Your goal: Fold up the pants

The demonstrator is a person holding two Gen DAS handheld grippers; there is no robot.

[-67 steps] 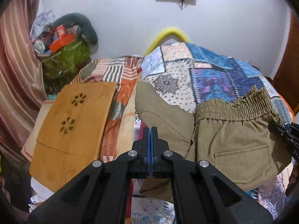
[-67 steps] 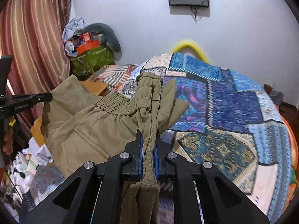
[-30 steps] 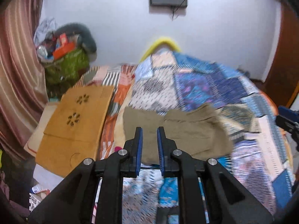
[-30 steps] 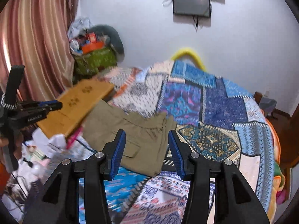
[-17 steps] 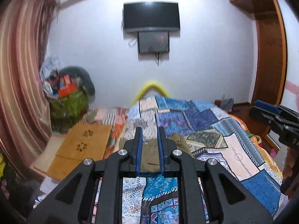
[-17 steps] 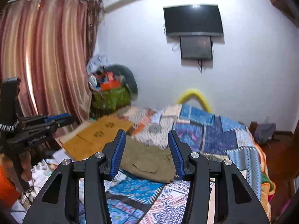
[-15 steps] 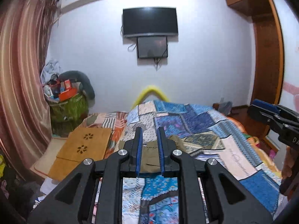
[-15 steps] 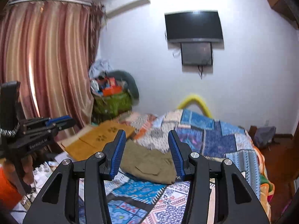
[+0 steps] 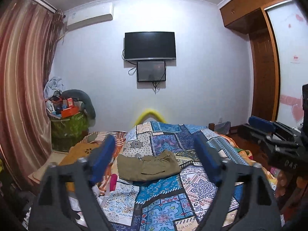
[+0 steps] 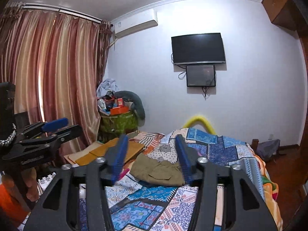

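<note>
Looking along the left gripper (image 9: 156, 158) from its own camera, the olive pants (image 9: 148, 165) lie as a compact folded bundle on the patchwork bedspread (image 9: 163, 198), elastic waistband at the far edge and a slit pocket facing up. The gripper's blue pads stand far apart and blurred, its jaws opening, with nothing between them; the bundle sits well beyond the tips, untouched. At the right edge of this view the right gripper appears from the side, held clear of the bed.

From the right wrist camera, the right gripper (image 10: 152, 158) is likewise empty, its jaws opening, the blue pads framing the pants (image 10: 159, 171) only by line of sight. The bundle rests near the bed's left side, close to a wooden lap desk (image 10: 111, 152). The left gripper shows at the left edge, in a hand, away from the cloth.

Judged from how things lie, the folding looks finished or nearly so: the garment is a neat small rectangle, released by both tools. At most a smoothing press of the slightly raised waistband edge could remain.
</note>
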